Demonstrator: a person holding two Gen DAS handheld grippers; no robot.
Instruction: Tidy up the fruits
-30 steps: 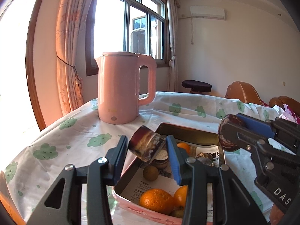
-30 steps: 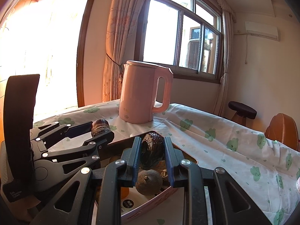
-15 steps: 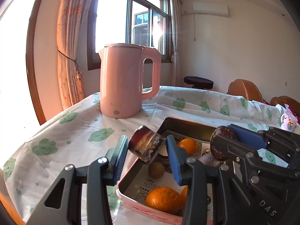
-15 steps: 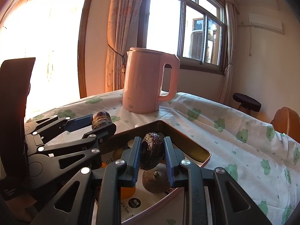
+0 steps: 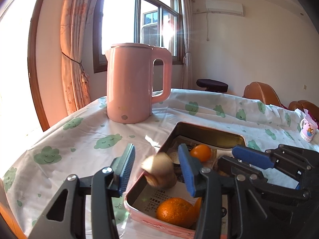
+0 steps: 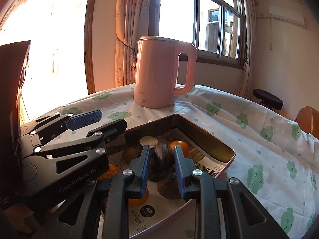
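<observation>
The shallow pink-rimmed metal tray (image 5: 180, 124), lined with printed paper, is the crowded spot: inside it lie round oranges (image 5: 176, 212), a brown kiwi-like fruit (image 6: 130, 155) and other dark pieces, leaving only strips of bare paper near its far-right wall. Both black two-finger grippers hang over the tray's near half, the left gripper (image 5: 156, 168) over its left rim with jaws opening and a blurred pale piece (image 5: 158, 170) loose between them, the right gripper (image 6: 162, 164) clamped on a dark fuzzy fruit (image 6: 161, 162). Beyond the tray's far corner stands the tall pink electric kettle (image 5: 132, 85). The white cloud-print tablecloth (image 5: 79, 137) left of the tray is open.
</observation>
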